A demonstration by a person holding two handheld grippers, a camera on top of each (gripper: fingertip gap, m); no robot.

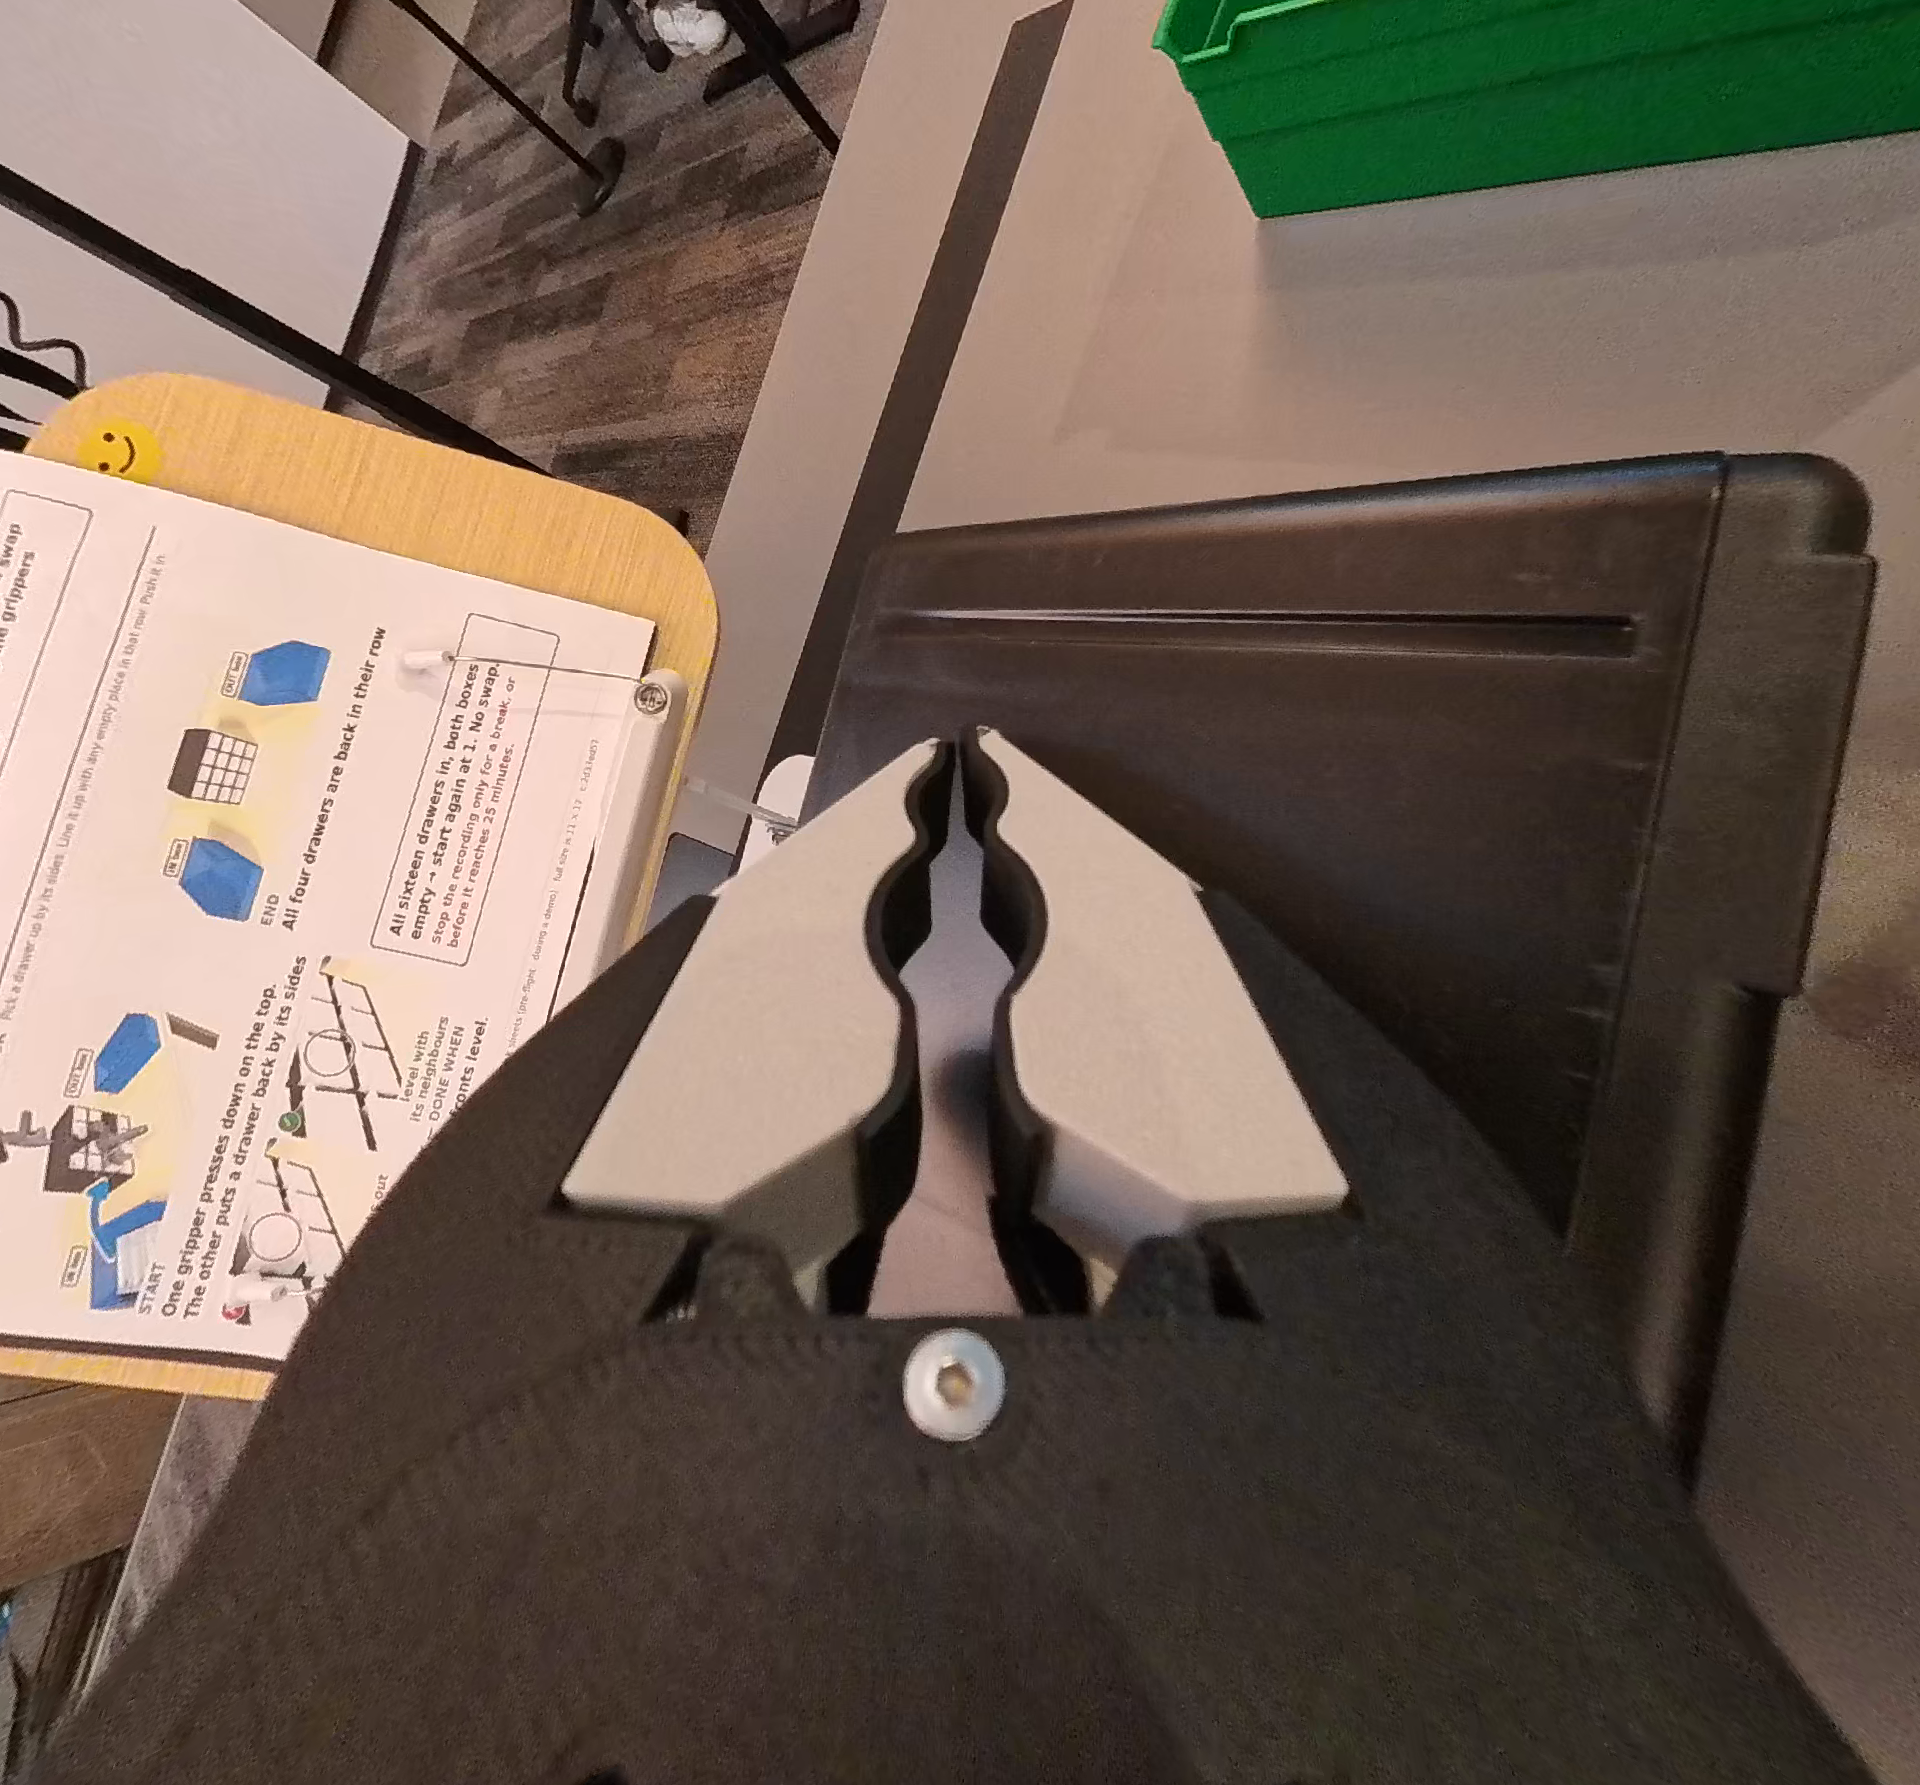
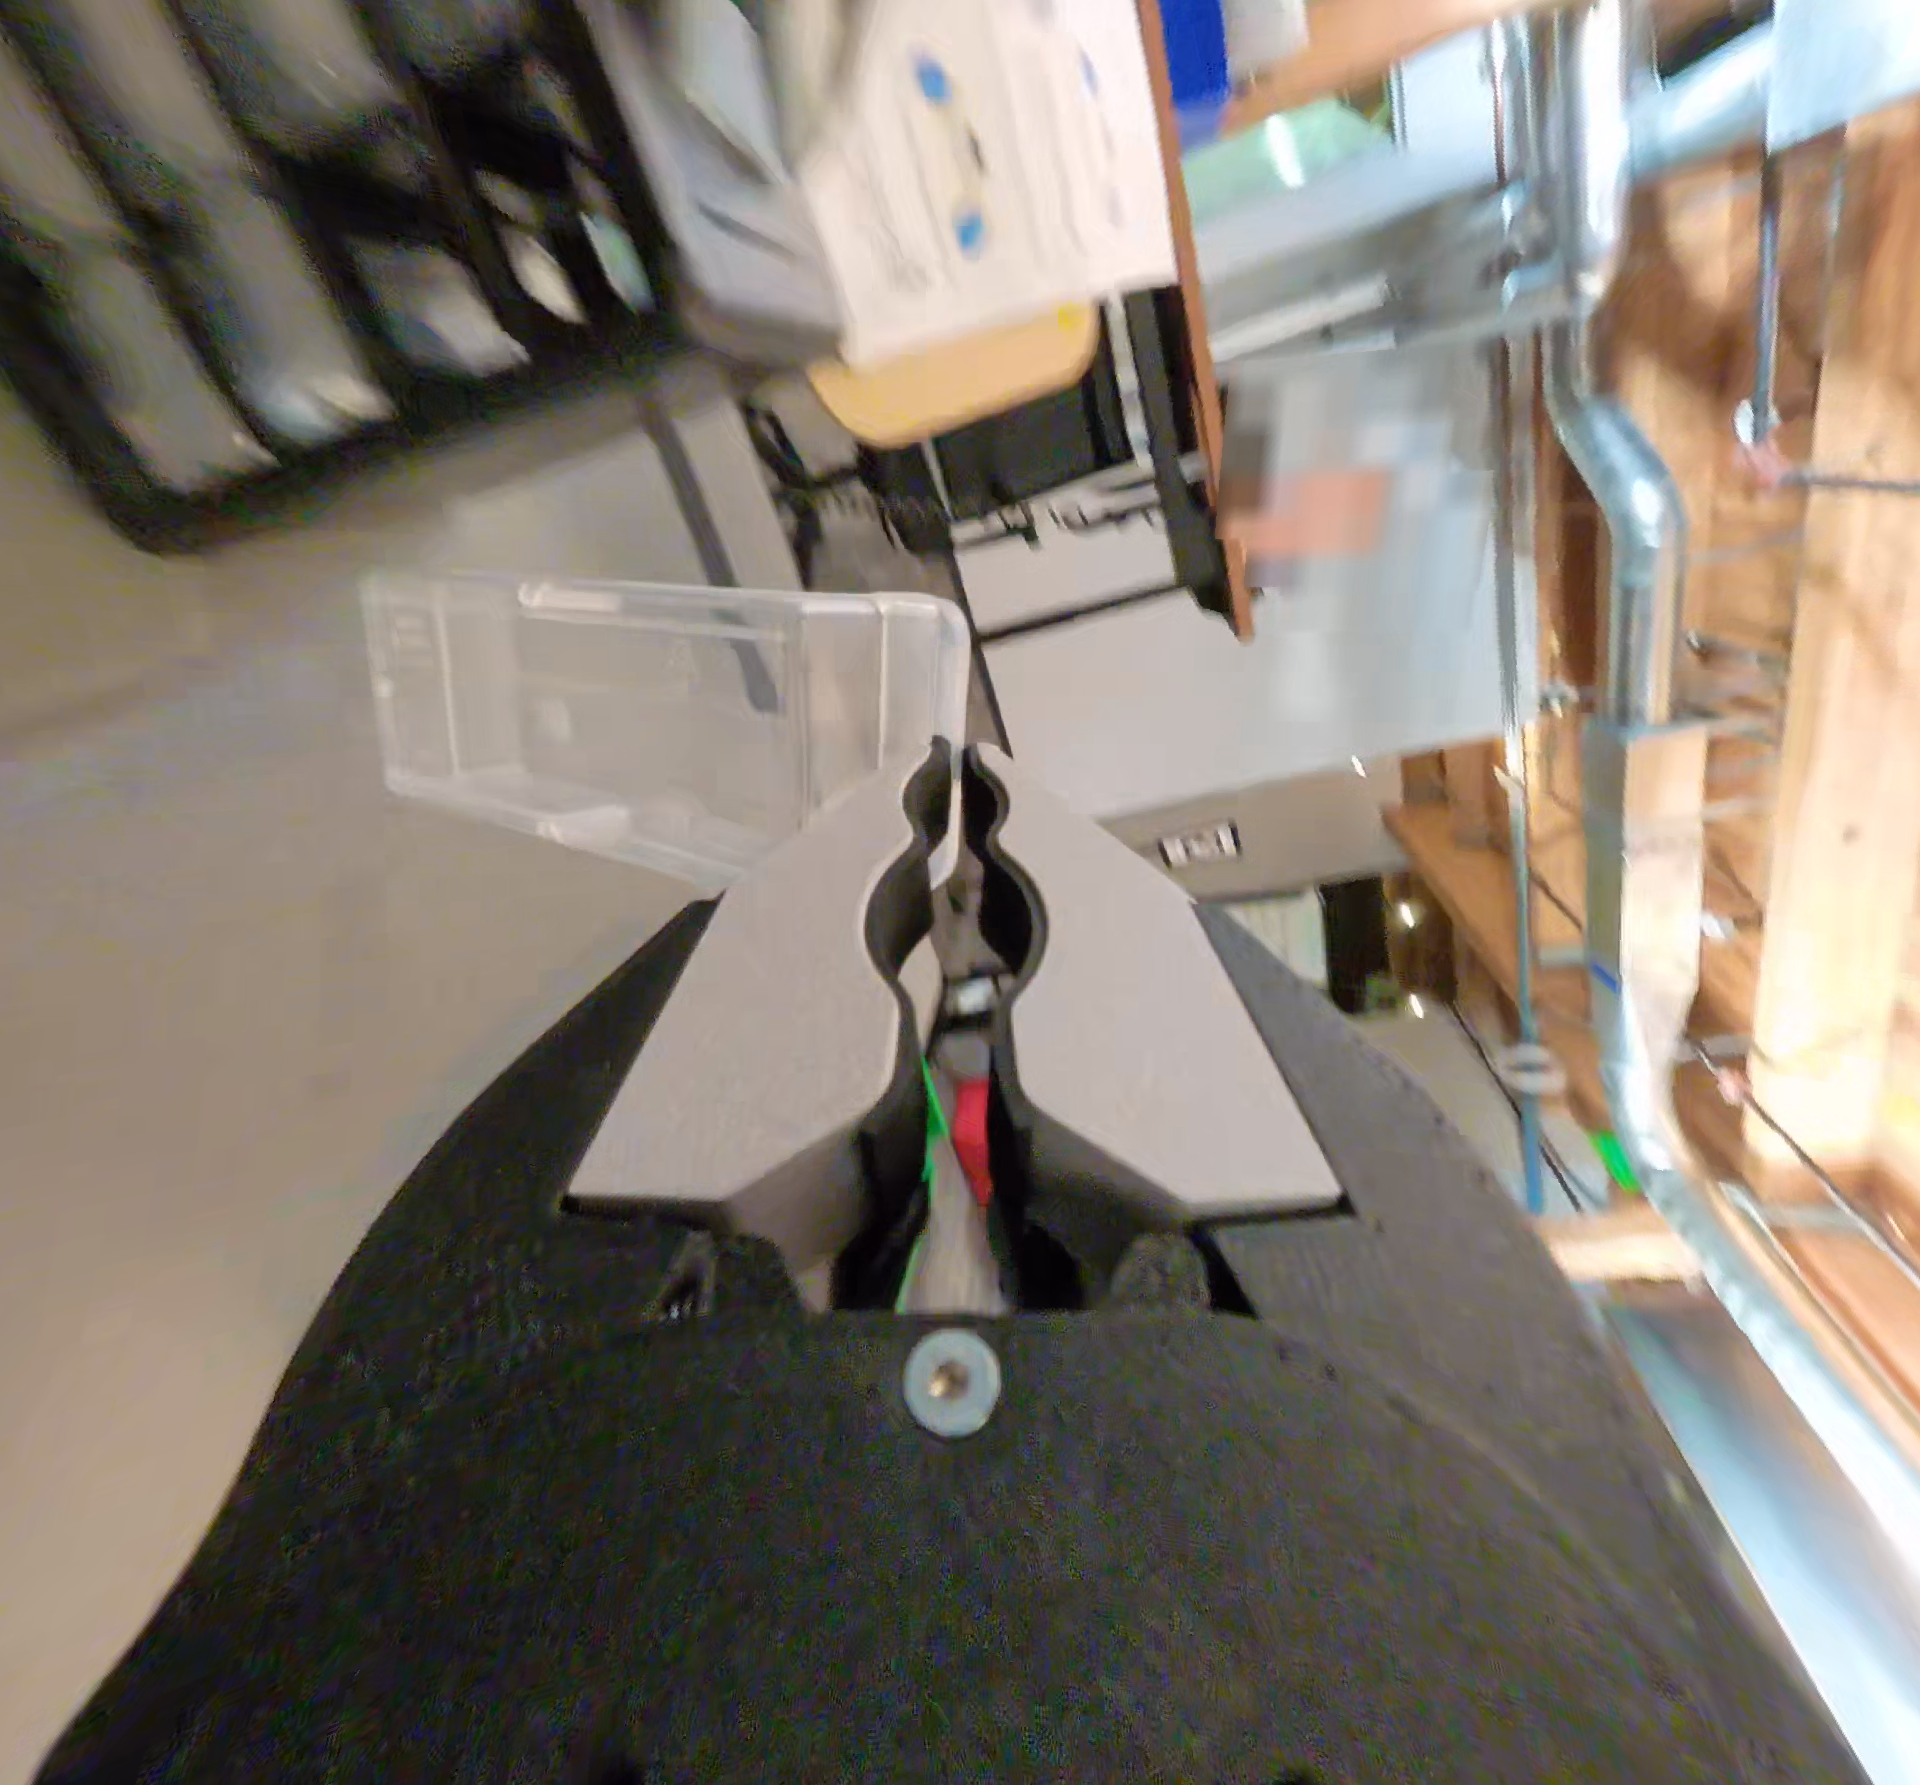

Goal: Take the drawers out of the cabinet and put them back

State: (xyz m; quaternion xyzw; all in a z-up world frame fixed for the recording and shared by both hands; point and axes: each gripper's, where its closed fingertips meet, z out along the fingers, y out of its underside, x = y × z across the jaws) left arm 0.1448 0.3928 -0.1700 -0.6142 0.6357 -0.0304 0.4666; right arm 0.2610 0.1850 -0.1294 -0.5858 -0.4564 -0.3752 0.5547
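My left gripper [image 1: 961, 746] has its two grey fingers [image 1: 769, 987] pressed together at the tips with nothing between them. The tips rest on or just above the flat top of the black cabinet [image 1: 1351, 800]; I cannot tell whether they touch it. A long narrow groove runs across the cabinet top just beyond the tips. The cabinet stands on a grey table [image 1: 1403, 353]. Beyond the cabinet, at the table's far side, sits a green bin [image 1: 1558, 94] with a clear drawer lying inside it. To the cabinet's left, off the table edge, a printed instruction sheet [image 1: 312, 904] lies on a light wooden board [image 1: 416, 499] that carries a yellow smiley sticker [image 1: 125, 452].

My right gripper [image 2: 961, 748] is clamped on the front lip of a clear plastic drawer [image 2: 644, 707], which it holds out in the air, clear of the cabinet. This view is rolled sideways and motion-blurred. The drawer looks empty and stretches from my fingertips toward the cabinet's front [image 2: 260, 208], whose grid of drawer slots shows beyond it, well apart from the held drawer. The grey table surface lies beneath the drawer. Beside the cabinet the same sheet and wooden board appear, blurred. Far from the cabinet, wooden framing and metal ducting [image 2: 1621, 509] fill the background.
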